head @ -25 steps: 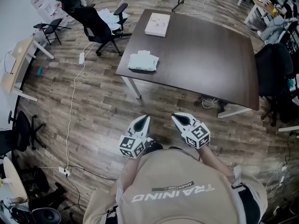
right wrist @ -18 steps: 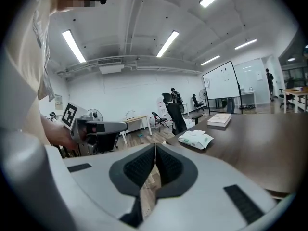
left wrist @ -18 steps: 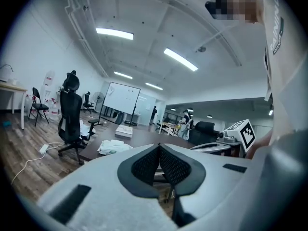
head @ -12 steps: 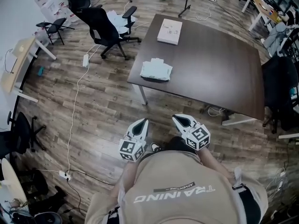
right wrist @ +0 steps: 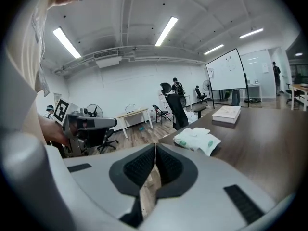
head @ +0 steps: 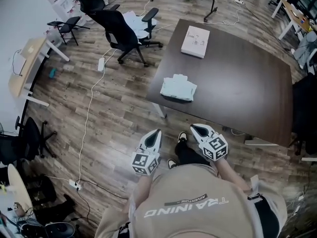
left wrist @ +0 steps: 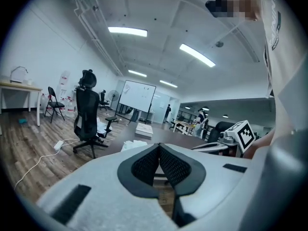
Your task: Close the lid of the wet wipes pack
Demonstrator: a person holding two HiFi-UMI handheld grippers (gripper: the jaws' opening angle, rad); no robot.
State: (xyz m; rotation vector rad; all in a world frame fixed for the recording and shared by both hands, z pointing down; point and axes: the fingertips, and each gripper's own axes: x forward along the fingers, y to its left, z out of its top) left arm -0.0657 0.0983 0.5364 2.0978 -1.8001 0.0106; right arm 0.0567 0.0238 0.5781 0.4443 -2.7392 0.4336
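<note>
The wet wipes pack (head: 178, 88) is a pale green soft pack lying near the front left corner of the dark brown table (head: 237, 83). It shows again in the right gripper view as wet wipes pack (right wrist: 197, 139), and small and far off in the left gripper view as wet wipes pack (left wrist: 134, 144). My left gripper (head: 154, 135) and right gripper (head: 196, 128) are held close to the person's body, short of the table and well away from the pack. Both are shut with nothing between the jaws.
A white box (head: 195, 41) lies further back on the table. A black office chair (head: 125, 33) stands left of the table, with papers behind it. A white cable (head: 89, 118) runs across the wooden floor. Small desks and chairs line the left side.
The person has walked toward the table, so the table and pack appear nearer and lower in the head view. Both grippers stay shut and held close to the body.
</note>
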